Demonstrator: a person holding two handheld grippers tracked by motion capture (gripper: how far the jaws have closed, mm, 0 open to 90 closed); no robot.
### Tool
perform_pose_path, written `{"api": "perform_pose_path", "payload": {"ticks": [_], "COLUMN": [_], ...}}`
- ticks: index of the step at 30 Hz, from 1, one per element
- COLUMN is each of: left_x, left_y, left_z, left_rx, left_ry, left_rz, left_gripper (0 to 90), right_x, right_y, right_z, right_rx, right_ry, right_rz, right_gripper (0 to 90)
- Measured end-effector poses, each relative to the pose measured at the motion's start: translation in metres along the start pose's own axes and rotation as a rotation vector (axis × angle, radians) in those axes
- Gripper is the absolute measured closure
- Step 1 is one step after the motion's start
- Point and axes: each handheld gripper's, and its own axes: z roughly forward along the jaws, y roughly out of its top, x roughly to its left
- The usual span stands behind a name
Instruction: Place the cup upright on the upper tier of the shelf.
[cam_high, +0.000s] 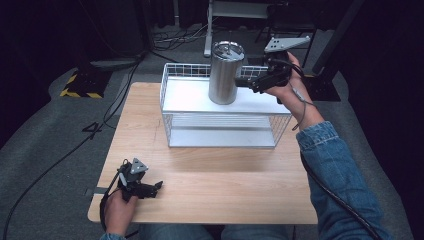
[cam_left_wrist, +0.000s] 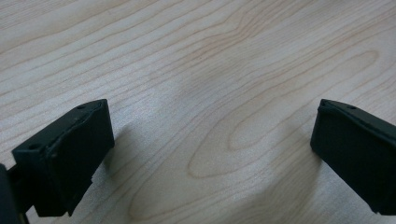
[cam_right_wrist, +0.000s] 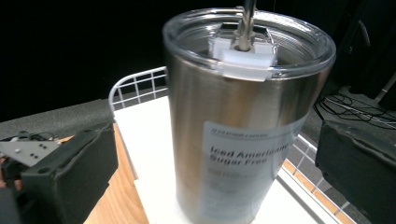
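A steel tumbler (cam_high: 226, 73) with a clear lid and a printed label stands upright on the white top (cam_high: 190, 97) of a wire rack. My right gripper (cam_high: 248, 81) is at its right side, open. In the right gripper view the tumbler (cam_right_wrist: 243, 126) stands between the spread jaws, with a gap on each side, and the fingers (cam_right_wrist: 70, 172) are not touching it. My left gripper (cam_high: 158, 186) rests low at the table's front left, open, holding nothing. In the left gripper view its fingers (cam_left_wrist: 65, 158) stand wide over bare wood (cam_left_wrist: 210, 93).
The wire rack (cam_high: 222, 131) stands at the back middle of the wooden table (cam_high: 215, 185), with a lower shelf under the white top. Cables lie on the grey floor (cam_high: 60, 145) to the left. A metal frame stands behind the table.
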Motion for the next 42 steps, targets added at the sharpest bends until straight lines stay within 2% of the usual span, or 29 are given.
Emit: {"api": "perform_pose_path", "payload": {"ticks": [2,5,11,24,30,31,42], "left_x": [0.0,0.0,0.0,0.0,0.0,0.0,0.0], "left_y": [0.0,0.0,0.0,0.0,0.001,0.002,0.002], "left_z": [0.0,0.0,0.0,0.0,0.001,0.002,0.002], "left_rx": [0.0,0.0,0.0,0.003,0.003,-0.001,-0.001], "left_ry": [0.0,0.0,0.0,-0.001,-0.001,0.002,0.003], "left_rz": [0.0,0.0,0.0,-0.005,-0.009,-0.011,-0.012], "left_gripper": [0.0,0.0,0.0,0.0,0.0,0.0,0.0], "right_x": [0.001,0.008,0.017,0.034,0.04,0.04,0.039], "right_y": [0.0,-0.003,-0.01,-0.036,-0.053,-0.061,-0.095], "right_z": [-0.003,-0.019,-0.038,-0.067,-0.082,-0.086,-0.103], "right_rx": [0.0,-0.012,-0.028,-0.022,-0.015,-0.009,0.006], "right_ry": [-0.001,0.001,0.01,0.035,0.021,0.013,-0.026], "right_rz": [-0.002,-0.011,-0.015,-0.014,-0.016,-0.011,0.023], "right_gripper": [0.0,0.0,0.0,0.0,0.0,0.0,0.0]}}
